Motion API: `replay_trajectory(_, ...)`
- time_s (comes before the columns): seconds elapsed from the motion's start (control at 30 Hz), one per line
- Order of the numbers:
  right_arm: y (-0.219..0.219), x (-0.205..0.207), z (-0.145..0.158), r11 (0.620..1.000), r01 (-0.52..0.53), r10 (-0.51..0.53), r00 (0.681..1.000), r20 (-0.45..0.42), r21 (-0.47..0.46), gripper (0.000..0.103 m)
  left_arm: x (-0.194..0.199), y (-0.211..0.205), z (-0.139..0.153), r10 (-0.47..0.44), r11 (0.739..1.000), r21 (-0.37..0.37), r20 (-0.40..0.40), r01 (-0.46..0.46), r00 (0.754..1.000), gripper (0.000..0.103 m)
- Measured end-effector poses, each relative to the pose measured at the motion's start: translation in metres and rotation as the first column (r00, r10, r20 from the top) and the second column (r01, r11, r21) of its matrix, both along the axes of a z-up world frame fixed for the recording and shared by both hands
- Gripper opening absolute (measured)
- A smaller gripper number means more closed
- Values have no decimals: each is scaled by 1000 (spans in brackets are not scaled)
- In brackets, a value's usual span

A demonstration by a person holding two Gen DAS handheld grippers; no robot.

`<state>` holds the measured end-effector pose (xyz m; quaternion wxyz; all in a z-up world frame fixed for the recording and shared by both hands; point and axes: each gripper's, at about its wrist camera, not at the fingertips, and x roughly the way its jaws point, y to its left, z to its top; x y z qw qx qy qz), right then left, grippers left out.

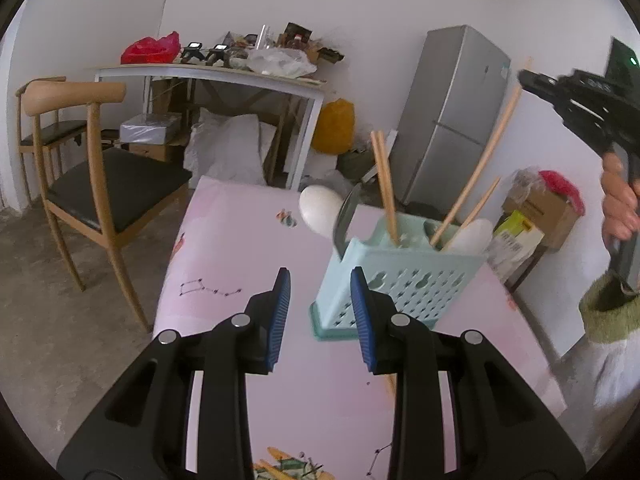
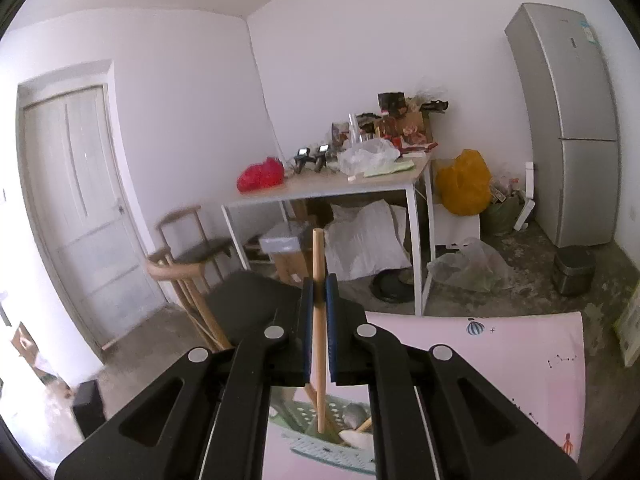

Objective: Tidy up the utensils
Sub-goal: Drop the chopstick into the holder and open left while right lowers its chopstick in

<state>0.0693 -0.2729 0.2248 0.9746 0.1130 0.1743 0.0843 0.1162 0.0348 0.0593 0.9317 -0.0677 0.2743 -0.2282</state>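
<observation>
Left gripper (image 1: 320, 280) low over the pink table (image 1: 224, 240), jaws partly apart, nothing between the blue pads (image 1: 280, 312). One loose chopstick (image 1: 390, 386) lies on the table just under its right finger, mostly hidden.

Just ahead and slightly right of the left tips: light blue utensil caddy (image 1: 400, 276), perforated walls, upright on the table. Inside it: a pair of chopsticks (image 1: 385, 184) standing in the left-hand compartment, another pair (image 1: 468, 210) leaning right in the right-hand compartment beside a white spoon (image 1: 472, 232). A knife blade (image 1: 346, 216) and a white ladle (image 1: 320, 208) stick out at the caddy's far left corner; which compartment cannot be told.

Right gripper (image 2: 319, 292) clamped tight on a single wooden chopstick (image 2: 319, 344), held roughly upright, top end poking above the pads, lower end hanging over the caddy (image 2: 320, 440) directly below the tips. In the left wrist view this gripper (image 1: 532, 76) is high to the right, the person's hand (image 1: 618, 200) on its handle, the chopstick (image 1: 498, 128) slanting down toward the caddy.

Beyond, left of the left gripper: wooden chair (image 1: 92, 184). Further back: cluttered white table (image 1: 208, 72), red bag (image 1: 150, 50), yellow bag (image 1: 334, 126), fridge (image 1: 452, 116) to the right.
</observation>
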Motion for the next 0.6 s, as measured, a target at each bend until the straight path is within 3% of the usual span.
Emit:
replay_trajectory(0.27,3,40,-37,999,-45,42,996,-78,-30,6,-9,-1,-19,60,997,50,-24,-59,998,29)
replay_trajectory(0.6,0,42,-62,987,-160,154,975,-162,-25,7,-24,0,-44,146,988,65,-83,-141,986,29)
